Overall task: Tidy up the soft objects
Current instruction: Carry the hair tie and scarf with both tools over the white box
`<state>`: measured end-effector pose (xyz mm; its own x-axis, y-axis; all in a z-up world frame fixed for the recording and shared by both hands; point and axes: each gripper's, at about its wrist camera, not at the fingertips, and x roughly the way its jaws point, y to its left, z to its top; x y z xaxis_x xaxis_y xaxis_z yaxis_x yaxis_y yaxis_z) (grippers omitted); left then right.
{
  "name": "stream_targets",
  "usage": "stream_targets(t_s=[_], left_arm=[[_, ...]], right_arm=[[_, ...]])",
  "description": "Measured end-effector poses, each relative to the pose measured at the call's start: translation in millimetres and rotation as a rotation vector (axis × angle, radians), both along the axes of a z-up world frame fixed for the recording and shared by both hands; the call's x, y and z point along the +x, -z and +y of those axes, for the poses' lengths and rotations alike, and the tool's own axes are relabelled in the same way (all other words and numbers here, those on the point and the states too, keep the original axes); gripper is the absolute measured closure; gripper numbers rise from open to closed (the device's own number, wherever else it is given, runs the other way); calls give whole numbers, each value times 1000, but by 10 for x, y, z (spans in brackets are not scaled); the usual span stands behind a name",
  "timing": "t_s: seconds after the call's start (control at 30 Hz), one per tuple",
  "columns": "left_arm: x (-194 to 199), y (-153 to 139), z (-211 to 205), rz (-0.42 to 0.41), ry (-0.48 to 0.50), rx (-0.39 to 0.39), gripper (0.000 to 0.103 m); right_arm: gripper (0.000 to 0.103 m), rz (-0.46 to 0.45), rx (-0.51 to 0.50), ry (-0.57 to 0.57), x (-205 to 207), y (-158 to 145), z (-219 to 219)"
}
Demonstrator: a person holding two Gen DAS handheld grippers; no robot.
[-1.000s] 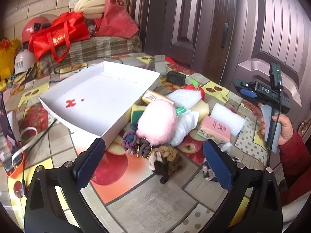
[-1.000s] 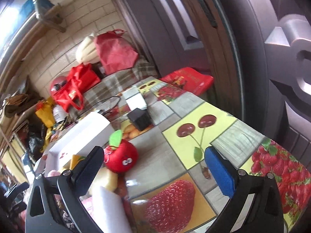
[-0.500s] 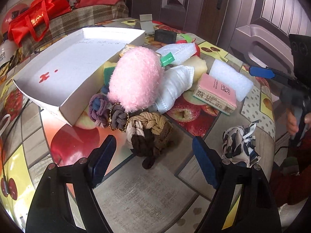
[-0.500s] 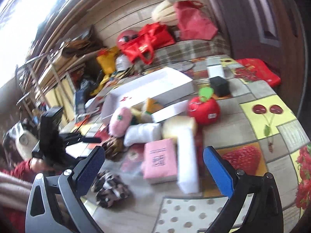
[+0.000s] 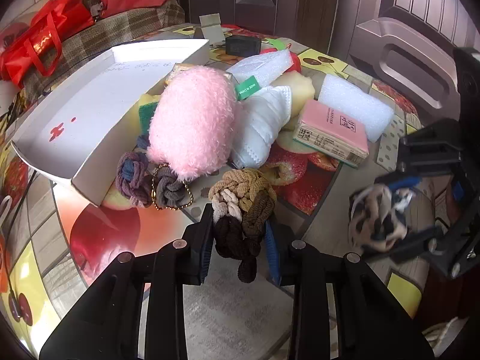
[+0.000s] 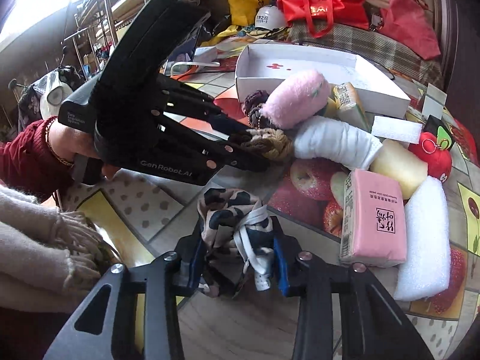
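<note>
My left gripper (image 5: 238, 234) is shut on a bundle of brown and tan hair ties (image 5: 243, 204) at the near edge of a pile; it also shows in the right wrist view (image 6: 249, 147). My right gripper (image 6: 238, 255) is shut on a cow-print cloth scrunchie (image 6: 231, 216), seen blurred in the left wrist view (image 5: 378, 219). The pile holds a pink plush (image 5: 192, 126), a white face mask (image 5: 261, 126), purple hair ties (image 5: 132, 177), a pink tissue pack (image 5: 333, 132), white foam (image 5: 354, 105) and a red apple plush (image 6: 432, 153). A white open box (image 5: 75, 120) lies left of the pile.
A black box (image 5: 243, 45) and a white card (image 5: 211, 27) stand beyond the pile. Red bags (image 5: 39, 42) lie on a checked bench behind the table. Dark doors stand at the back right. The person's hand and sleeve (image 6: 36, 156) are at the left.
Both grippers were open. The left one moved in and shut on the brown hair ties. The right one swung round to the table's near side and shut on the cow-print scrunchie.
</note>
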<state>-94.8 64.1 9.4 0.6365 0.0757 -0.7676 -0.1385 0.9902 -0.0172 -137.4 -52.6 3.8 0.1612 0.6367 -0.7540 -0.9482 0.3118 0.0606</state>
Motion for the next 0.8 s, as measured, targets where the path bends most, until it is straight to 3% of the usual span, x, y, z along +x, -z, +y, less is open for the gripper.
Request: stream_targets(t_s=[0.17,0.3,0.5,0.6,0.67,0.8], left_arm=[[-359,-275,36,-176,-55,73,74],[-603,-385,341,-317,-278,150,73],[-749,-528,838,-498,-539,190,73],[-691,-480,1022,-522,-601,227,73],[-666,-458,1153,-505,-634,190,73],[-705,-466,1228,-535,-660,180,73]], right_arm=[[67,-46,166,98,125,-351,-203],[66,-85,358,254,304,-625,-359],[64,-86,553,456,592,-692,-303],[64,-91,589,539,657,-646,-122],[64,-123,583,567,657,-608,32],[64,-147,533,540,585,-483,329]])
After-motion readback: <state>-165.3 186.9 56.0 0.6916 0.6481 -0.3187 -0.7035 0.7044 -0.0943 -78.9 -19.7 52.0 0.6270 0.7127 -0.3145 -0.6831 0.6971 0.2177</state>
